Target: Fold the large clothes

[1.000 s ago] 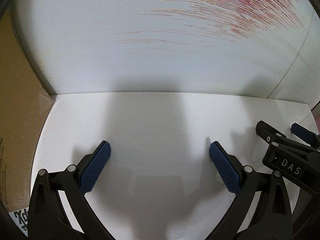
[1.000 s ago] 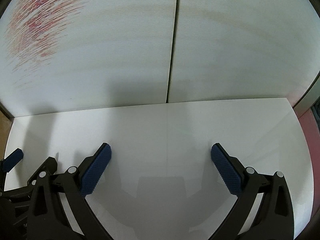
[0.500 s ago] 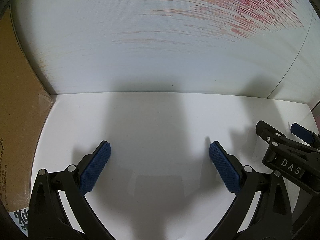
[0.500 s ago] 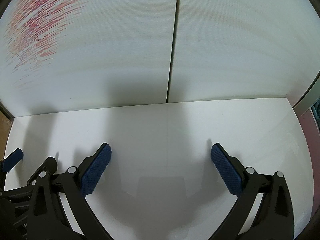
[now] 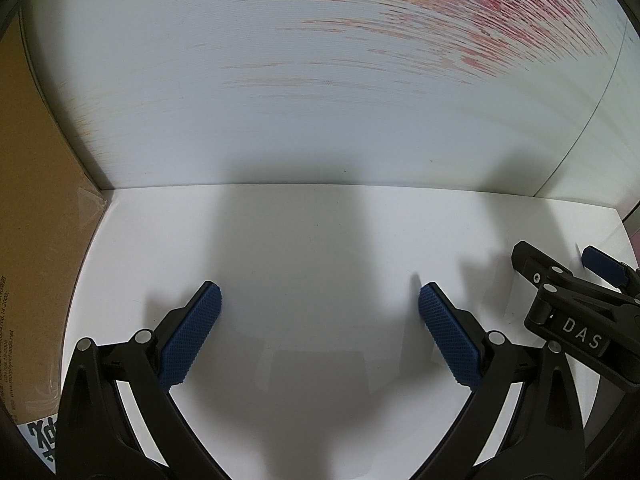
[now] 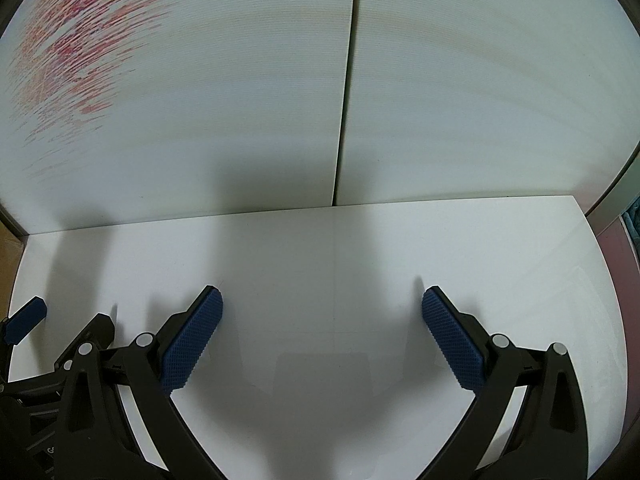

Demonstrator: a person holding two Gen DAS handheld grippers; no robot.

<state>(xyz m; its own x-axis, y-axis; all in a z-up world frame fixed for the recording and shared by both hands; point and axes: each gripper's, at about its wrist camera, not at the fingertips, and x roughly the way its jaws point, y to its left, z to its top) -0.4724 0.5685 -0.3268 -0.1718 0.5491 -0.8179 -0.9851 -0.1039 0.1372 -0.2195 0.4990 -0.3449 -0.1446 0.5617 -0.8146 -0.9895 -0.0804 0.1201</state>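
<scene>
Holding both tools low over the white bench [image 5: 320,240], I have my left gripper [image 5: 319,330] with its fingers spread wide apart and nothing between the blue ribbed pads [image 5: 192,336]. Bare white surface shows in the gap, crossed by the gripper's own shadow. My right gripper [image 6: 322,332] is the same: fingers wide apart, blue pads [image 6: 454,344] empty, bare bench between them.

From the left wrist view, the right gripper [image 5: 568,276] sits just beside mine near the bench's right edge, black frame lettered "DAS". From the right wrist view, one blue tip and the black linkage of the left gripper [image 6: 60,332] show by the bench's left edge.

Along the far edge of the bench stands a white ribbed wall panel [image 5: 280,100] with pink and red streaks [image 5: 520,28] toward its upper part; a vertical seam [image 6: 346,80] splits it in the right wrist view. A brown cardboard sheet [image 5: 36,220] stands at the bench's left edge.

No garment is visible in either view, so I cannot tell where the clothes lie.
</scene>
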